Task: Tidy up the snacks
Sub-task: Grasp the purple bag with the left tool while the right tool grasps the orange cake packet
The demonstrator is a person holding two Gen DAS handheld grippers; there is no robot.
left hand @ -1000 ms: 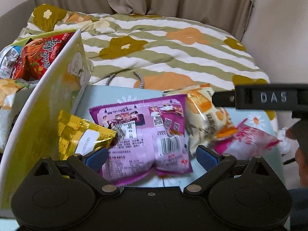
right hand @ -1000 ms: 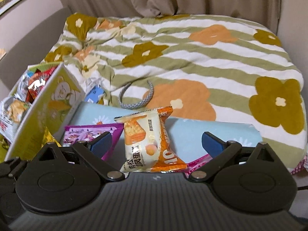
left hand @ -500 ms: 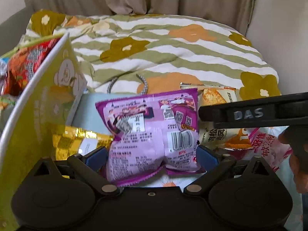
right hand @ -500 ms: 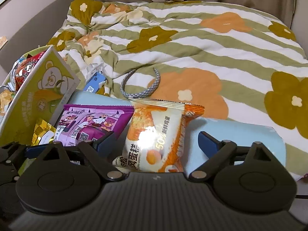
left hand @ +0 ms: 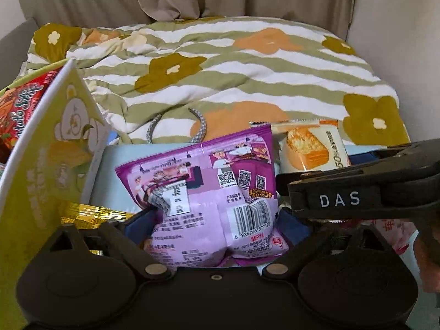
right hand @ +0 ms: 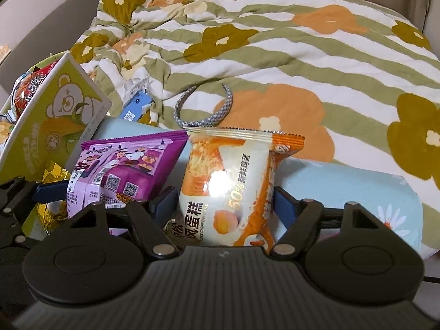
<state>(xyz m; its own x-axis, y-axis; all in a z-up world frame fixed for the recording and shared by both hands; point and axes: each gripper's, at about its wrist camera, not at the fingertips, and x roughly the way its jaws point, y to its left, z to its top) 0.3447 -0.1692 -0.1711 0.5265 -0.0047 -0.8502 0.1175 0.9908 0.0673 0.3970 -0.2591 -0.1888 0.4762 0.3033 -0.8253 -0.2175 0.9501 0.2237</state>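
Left wrist view — left claw (left hand: 217, 220) closing on purple packet (left hand: 209, 192), right claw (right hand: 224, 202) squeezing cake packet (right hand: 228, 187); slick, puffy wrappers risk slipping out.

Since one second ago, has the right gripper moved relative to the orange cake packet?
Yes. The right gripper has come down around the orange cake packet, its jaws closing onto the packet's sides, nearer the headband.

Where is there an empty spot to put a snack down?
The bare part of the pale blue daisy-print cushion, right of the orange-and-white cake packet, is free. So is the striped floral quilt beyond the grey headband. It is crowded on the left, around the purple snack packet and yellow-green bear box.
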